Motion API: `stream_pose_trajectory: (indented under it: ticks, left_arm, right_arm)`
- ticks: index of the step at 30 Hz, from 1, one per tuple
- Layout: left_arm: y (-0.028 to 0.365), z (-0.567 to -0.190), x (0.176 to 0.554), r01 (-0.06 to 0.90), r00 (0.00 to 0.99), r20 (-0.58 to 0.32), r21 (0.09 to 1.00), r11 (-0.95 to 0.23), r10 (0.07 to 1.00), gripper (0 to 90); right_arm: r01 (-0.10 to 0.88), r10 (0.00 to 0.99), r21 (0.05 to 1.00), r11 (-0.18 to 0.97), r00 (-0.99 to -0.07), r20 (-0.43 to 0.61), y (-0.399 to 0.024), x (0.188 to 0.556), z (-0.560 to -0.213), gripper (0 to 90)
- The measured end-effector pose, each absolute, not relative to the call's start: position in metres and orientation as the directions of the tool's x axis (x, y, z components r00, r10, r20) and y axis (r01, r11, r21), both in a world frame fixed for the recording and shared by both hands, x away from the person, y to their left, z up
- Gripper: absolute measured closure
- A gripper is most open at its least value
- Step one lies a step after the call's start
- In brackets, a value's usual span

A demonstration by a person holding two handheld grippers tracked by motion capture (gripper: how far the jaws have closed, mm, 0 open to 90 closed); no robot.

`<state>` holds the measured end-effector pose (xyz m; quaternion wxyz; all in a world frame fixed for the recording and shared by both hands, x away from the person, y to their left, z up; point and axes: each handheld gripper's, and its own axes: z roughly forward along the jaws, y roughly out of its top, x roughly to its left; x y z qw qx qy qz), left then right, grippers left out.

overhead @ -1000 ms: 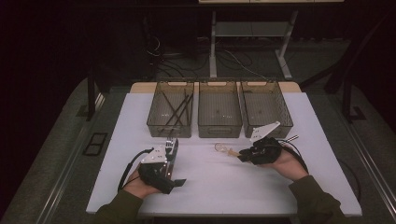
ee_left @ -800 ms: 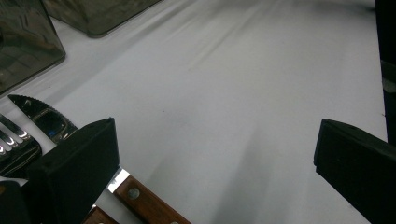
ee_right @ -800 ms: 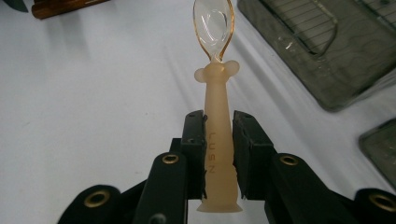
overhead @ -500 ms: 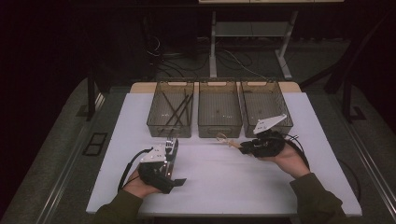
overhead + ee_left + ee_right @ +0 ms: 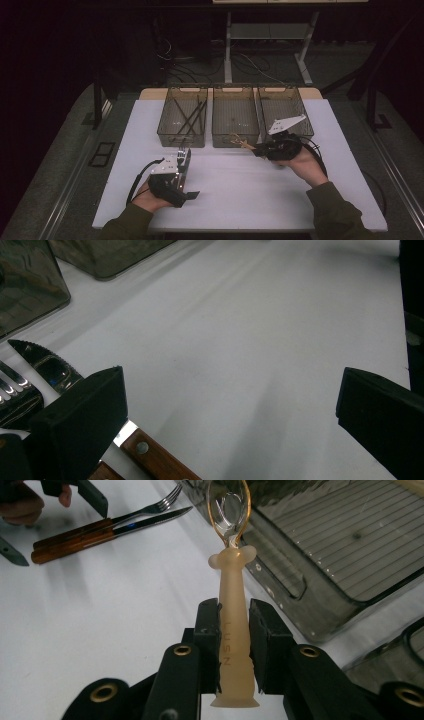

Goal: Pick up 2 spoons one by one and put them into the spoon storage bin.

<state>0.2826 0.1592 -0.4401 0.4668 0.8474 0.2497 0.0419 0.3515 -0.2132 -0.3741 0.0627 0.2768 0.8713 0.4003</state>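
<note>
The right gripper (image 5: 235,630) is clamped on a small spoon with a cream plastic handle (image 5: 234,645), raised beside the middle clear bin (image 5: 235,117) but not yet inside, while a wood-handled knife (image 5: 150,460) and fork (image 5: 145,507) wait by the left gripper (image 5: 230,425) (jaws apart, empty).

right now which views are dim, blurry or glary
High view: dim, room black beyond the white table. Left gripper view: knife blade mirrors light, near claw soft. Right gripper view: sharp on the spoon, glare on its bowl and the bin.
</note>
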Motion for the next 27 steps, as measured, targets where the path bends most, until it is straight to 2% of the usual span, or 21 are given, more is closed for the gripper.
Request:
stream_pose_trajectory:
  ticks: [11, 27]
  left_arm:
    - [0.158, -0.441, 0.283, 0.386, 0.871, -0.166, 0.813, -0.435, 0.462, 0.0]
    - [0.157, -0.441, 0.282, 0.389, 0.871, -0.172, 0.814, -0.431, 0.461, 0.0]
  right_arm:
    - [0.423, 0.559, 0.769, 0.479, -0.823, 0.104, -0.212, 0.367, -0.362, 75.3]
    - [0.467, 0.628, 0.759, 0.453, -0.771, 0.100, -0.199, 0.406, -0.353, 75.2]
